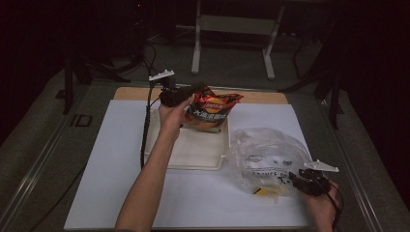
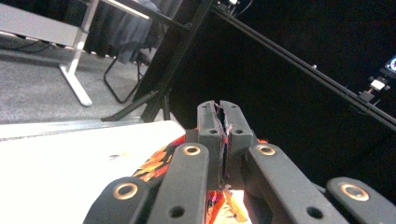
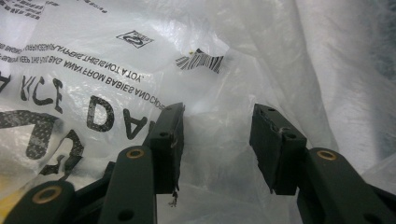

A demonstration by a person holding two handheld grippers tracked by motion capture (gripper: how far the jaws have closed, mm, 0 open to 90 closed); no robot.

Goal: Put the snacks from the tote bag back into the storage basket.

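Note:
A red and orange snack bag (image 1: 211, 110) stands upright at the far edge of a shallow white tray (image 1: 198, 150). My left gripper (image 1: 196, 89) is shut on the bag's top left edge. In the left gripper view the jaws (image 2: 222, 112) pinch a thin foil edge, with the snack bag (image 2: 154, 165) showing below them. A clear plastic bag (image 1: 268, 157) with black print lies right of the tray. My right gripper (image 1: 292, 178) sits at its near right side. In the right gripper view it (image 3: 217, 135) stands open, the plastic bag (image 3: 93, 70) right behind the jaws.
A white sheet (image 1: 116, 159) covers a wooden board (image 1: 130, 93) on the table. A cable (image 1: 144, 140) hangs from the left gripper down the tray's left side. Something yellow (image 1: 263, 192) shows under the plastic bag's near edge. White table legs (image 1: 196, 48) stand beyond.

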